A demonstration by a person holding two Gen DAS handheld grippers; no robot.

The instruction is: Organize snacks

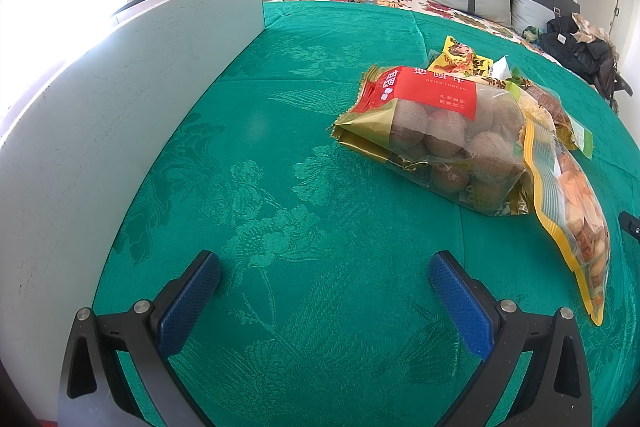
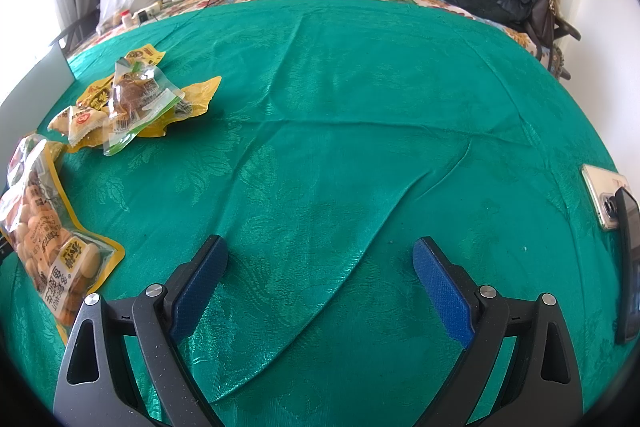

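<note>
Blue pads of the left gripper (image 1: 325, 273) sit nearest me, spread wide over bare green bedspread (image 1: 280, 187) with nothing between them. I read that as a ready pose: jaws far apart so a bulky bag can pass in without being crushed. To the right and a little farther lies the dried longan bag (image 1: 436, 131), flat on its side, its red label toward the far end; a yellow-edged bag of orange snacks (image 1: 576, 211) leans against its right flank, touching it. Smaller yellow packets (image 1: 460, 57) peek out just beyond. On the left a white panel (image 1: 132, 99) stands upright along the bed's edge, perhaps the wall of a bin where the snacks are meant to go, though I cannot confirm that.

My right gripper (image 2: 320, 259) is equally wide and empty, over a creased stretch of cloth. From its camera, the snack heap lies far left: a loose cluster of small packets (image 2: 132, 103) and, nearer, the yellow-edged bag. A phone (image 2: 604, 199) rests at the right edge, well apart from everything.

Nothing looks sorted yet, I judge.
</note>
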